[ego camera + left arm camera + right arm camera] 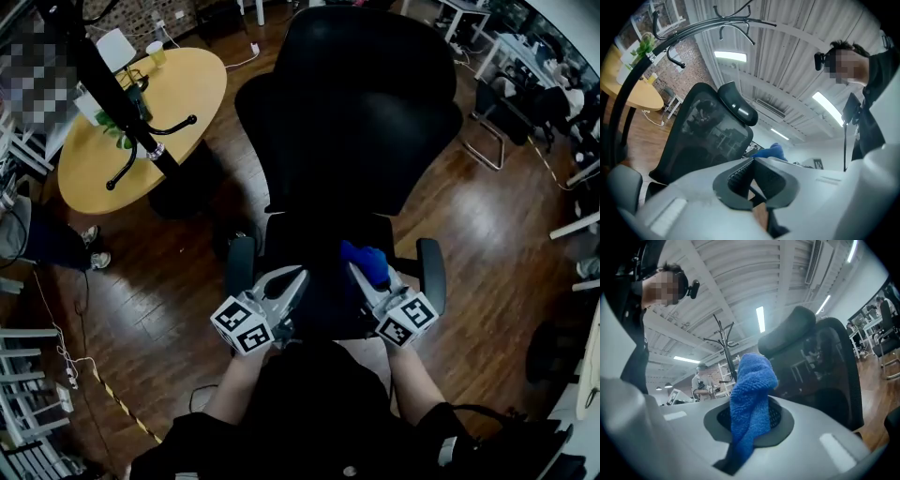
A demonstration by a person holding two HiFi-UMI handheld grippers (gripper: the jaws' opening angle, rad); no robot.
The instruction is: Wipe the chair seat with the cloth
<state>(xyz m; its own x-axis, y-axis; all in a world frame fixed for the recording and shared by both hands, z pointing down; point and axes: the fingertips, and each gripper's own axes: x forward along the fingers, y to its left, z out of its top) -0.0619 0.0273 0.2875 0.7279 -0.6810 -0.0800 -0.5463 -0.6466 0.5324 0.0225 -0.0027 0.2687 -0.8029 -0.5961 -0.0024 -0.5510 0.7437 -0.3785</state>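
Right tool (pixel 355 272) clamps the blue cloth (pixel 370 262) just over the chair seat (pixel 319 236); left tool (pixel 298 279) is closed, empty.

Blue cloth (pixel 367 261), black chair (pixel 352 122), yellow table (pixel 178 94), brown wooden floor (pixel 178 300).

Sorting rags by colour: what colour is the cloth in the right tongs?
The cloth is blue; the right gripper view shows it best.

No legible txt, labels or nos. anywhere.
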